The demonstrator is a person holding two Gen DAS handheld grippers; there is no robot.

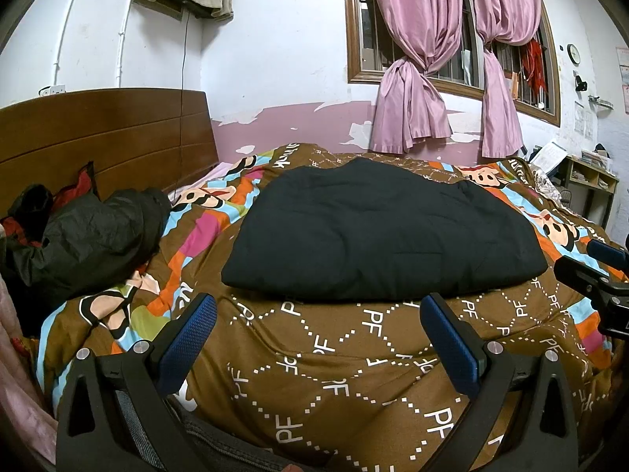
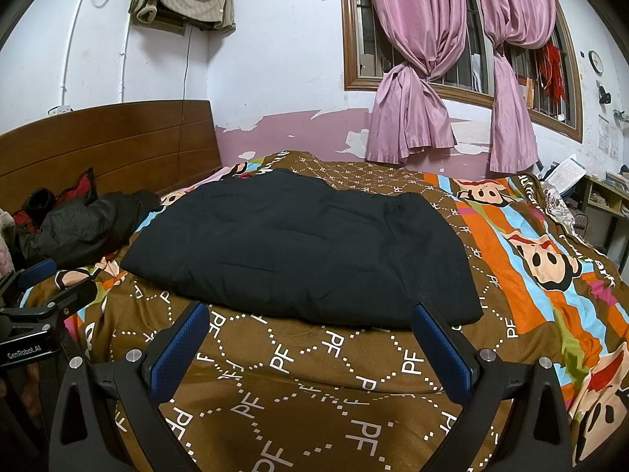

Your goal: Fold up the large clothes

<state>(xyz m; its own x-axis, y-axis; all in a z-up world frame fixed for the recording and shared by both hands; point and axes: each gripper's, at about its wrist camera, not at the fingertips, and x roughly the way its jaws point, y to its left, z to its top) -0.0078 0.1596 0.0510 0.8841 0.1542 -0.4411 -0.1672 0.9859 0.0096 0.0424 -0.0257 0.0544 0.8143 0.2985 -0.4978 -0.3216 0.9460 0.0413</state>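
A large black padded garment (image 1: pixel 377 228) (image 2: pixel 298 251) lies folded into a flat rectangle on the patterned bedspread (image 1: pixel 354 362) (image 2: pixel 314 377). My left gripper (image 1: pixel 318 306) hovers just short of its near edge, open, blue pads (image 1: pixel 188 338) wide apart with nothing between them. My right gripper (image 2: pixel 310 316) also stands open in front of the near edge, toward the garment's right half. Each gripper shows at the side of the other's view: the right gripper (image 1: pixel 593 275) and the left gripper (image 2: pixel 43 291).
A crumpled dark jacket (image 1: pixel 86 236) (image 2: pixel 78 224) with red lining lies by the wooden headboard (image 1: pixel 106 133) at the left. Pink curtains (image 1: pixel 424 78) hang on the barred window behind the bed. A desk with papers (image 1: pixel 582 173) stands at the far right.
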